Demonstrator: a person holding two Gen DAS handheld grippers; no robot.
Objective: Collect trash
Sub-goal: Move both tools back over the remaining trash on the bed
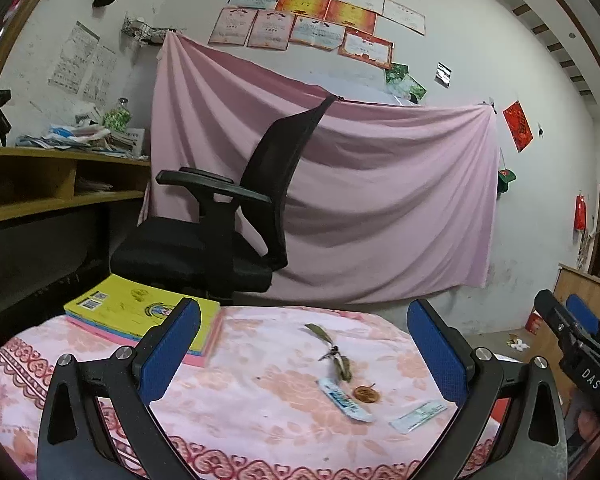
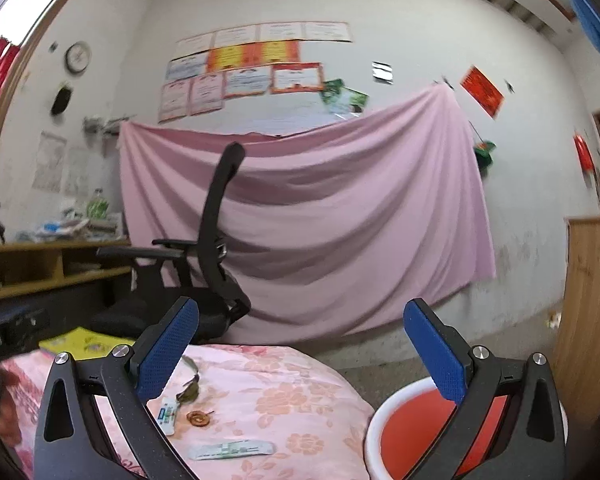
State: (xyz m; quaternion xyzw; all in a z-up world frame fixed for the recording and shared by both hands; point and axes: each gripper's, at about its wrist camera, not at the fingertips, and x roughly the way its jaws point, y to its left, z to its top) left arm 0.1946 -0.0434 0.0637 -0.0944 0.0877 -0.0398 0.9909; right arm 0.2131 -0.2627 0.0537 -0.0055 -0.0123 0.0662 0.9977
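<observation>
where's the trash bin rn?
Right wrist view only: the red bin with a white rim sits at lower right on the floor, beside the table's right edge, partly behind the right gripper's finger.

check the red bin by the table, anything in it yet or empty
Looks empty as far as it shows: the red bin has bare red inside, but the right gripper's finger hides part, so cannot tell fully.

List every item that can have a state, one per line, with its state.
left gripper: open, nothing between the pads
right gripper: open, holding nothing
red bin: upright beside the table, nothing visible inside
two wrappers: flat on the tablecloth
dried leaf sprig: lying on the cloth
yellow book: closed, on a stack
office chair: unoccupied
</observation>
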